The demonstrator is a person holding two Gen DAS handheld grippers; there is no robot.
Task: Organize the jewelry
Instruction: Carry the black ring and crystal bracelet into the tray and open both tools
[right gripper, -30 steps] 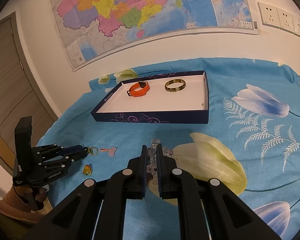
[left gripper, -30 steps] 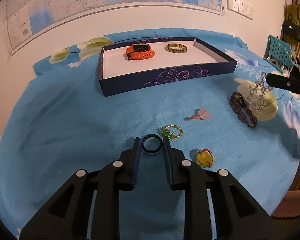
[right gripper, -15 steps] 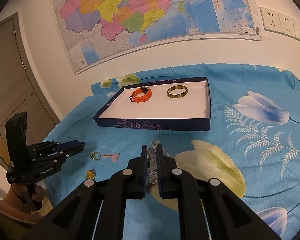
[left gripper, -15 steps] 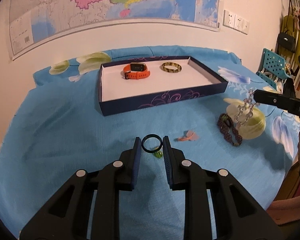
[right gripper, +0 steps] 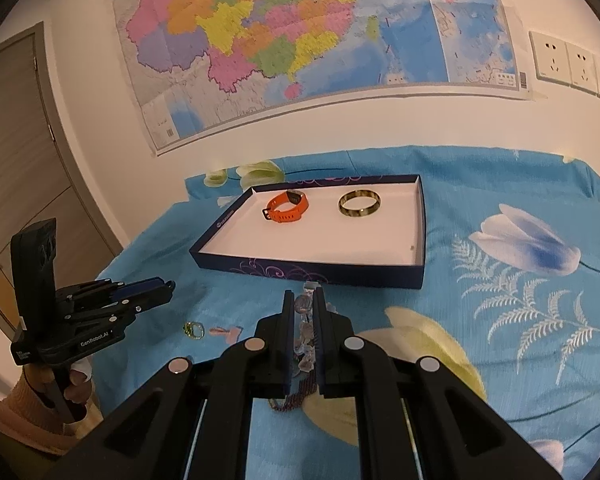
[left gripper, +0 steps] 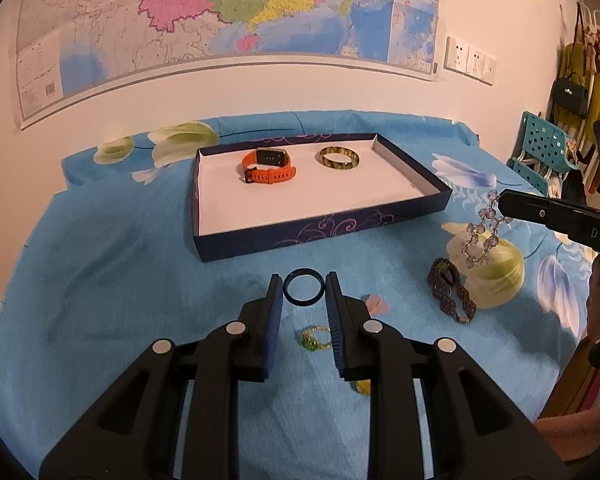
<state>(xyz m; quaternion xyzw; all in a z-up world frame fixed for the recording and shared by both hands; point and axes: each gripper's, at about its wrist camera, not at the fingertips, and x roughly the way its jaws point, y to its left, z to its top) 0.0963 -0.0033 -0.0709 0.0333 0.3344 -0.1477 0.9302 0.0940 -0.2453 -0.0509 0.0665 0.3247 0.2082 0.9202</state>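
Lifted: left tongs (left gripper: 304,290) pinch dark ring (left gripper: 304,286), opening camera-facing.

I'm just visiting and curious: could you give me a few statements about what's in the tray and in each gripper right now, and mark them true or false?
1. The left gripper holds a dark ring. True.
2. The tray holds three pieces. False: only an orange watch and a gold bangle.
3. The right gripper is empty. False: it pinches a clear bead strand.
4. A dark beaded bracelet lies on the cloth, outside the tray. True.
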